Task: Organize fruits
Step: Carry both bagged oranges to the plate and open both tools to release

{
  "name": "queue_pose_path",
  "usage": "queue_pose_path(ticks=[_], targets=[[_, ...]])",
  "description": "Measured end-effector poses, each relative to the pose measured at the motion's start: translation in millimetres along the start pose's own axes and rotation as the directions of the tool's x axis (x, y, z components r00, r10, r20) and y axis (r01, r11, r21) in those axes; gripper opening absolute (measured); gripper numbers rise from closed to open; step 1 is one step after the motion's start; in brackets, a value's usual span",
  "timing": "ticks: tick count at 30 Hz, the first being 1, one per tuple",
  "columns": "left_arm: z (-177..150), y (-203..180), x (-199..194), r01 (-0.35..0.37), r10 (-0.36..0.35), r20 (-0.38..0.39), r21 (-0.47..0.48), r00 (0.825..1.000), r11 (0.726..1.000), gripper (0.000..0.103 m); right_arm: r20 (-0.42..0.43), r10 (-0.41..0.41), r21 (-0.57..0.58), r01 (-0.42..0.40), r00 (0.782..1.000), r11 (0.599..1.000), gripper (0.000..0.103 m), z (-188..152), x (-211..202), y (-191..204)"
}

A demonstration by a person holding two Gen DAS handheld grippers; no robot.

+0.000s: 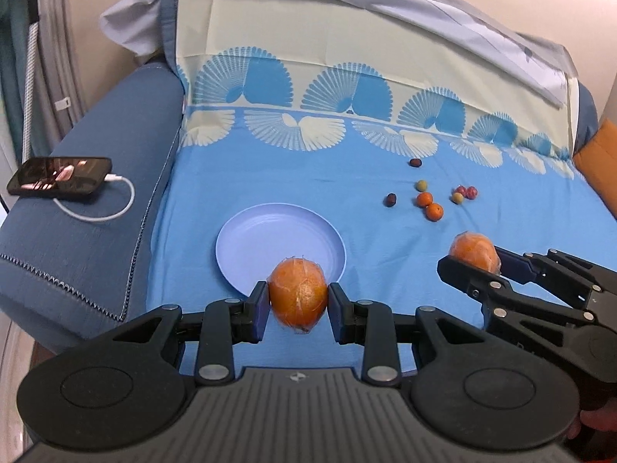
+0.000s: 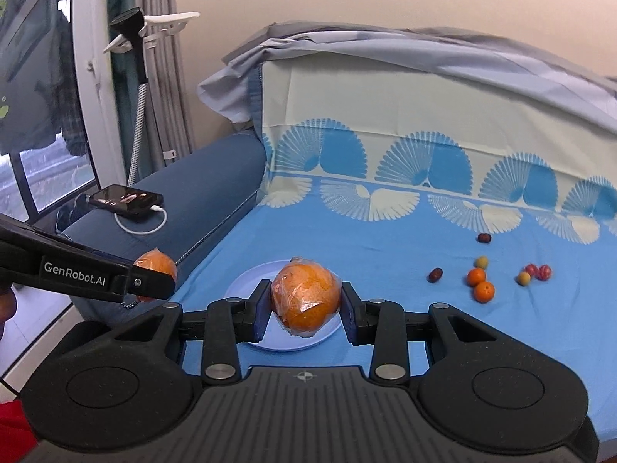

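Both black two-finger tongs are pinching fruit: the left gripper (image 1: pixel 297 305) clamps a large orange wrapped in clear plastic film (image 1: pixel 297 296) between its blue pads, and the right gripper (image 2: pixel 305 301) clamps a second plastic-wrapped orange (image 2: pixel 306 295) the same way. From the right wrist view the left gripper's fruit hangs in front of the dark blue sofa armrest (image 2: pixel 200 189), while the right gripper's fruit hangs over the plate.

Largest in the scene is the light blue bedsheet with fan patterns (image 1: pixel 289 185) covering the sofa seat, its cream upper part draped up the backrest beneath a pale grey cloth (image 1: pixel 385 4). The armrest borders it on the left and carries a black smartphone (image 1: pixel 59 175) with a white charging cable (image 1: pixel 112 204) plugged in.

On the sheet lies a round pale lilac plastic plate (image 1: pixel 277 239), bare inside. Well apart from it, to the right, sits a loose cluster of small fruit: two little tangerines (image 1: pixel 429 205) touching, two yellow-green round fruits (image 1: pixel 422 185), two red fruits (image 1: pixel 467 191) side by side, and two dark red dates (image 1: pixel 390 200).
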State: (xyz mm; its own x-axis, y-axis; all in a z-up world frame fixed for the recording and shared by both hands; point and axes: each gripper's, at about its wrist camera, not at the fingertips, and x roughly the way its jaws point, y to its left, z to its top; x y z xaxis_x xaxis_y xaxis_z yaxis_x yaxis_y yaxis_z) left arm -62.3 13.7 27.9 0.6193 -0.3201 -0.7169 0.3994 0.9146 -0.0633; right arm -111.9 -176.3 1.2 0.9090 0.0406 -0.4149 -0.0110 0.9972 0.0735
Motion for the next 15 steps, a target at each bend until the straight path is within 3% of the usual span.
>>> queue_pose_path(ticks=[15], targets=[[-3.5,20.1,-4.9,0.02,-0.019,0.028,-0.046,0.999,0.999,0.035,-0.041,0.003,-0.079,-0.006,0.999,0.997,0.039,7.9,9.0,24.2]])
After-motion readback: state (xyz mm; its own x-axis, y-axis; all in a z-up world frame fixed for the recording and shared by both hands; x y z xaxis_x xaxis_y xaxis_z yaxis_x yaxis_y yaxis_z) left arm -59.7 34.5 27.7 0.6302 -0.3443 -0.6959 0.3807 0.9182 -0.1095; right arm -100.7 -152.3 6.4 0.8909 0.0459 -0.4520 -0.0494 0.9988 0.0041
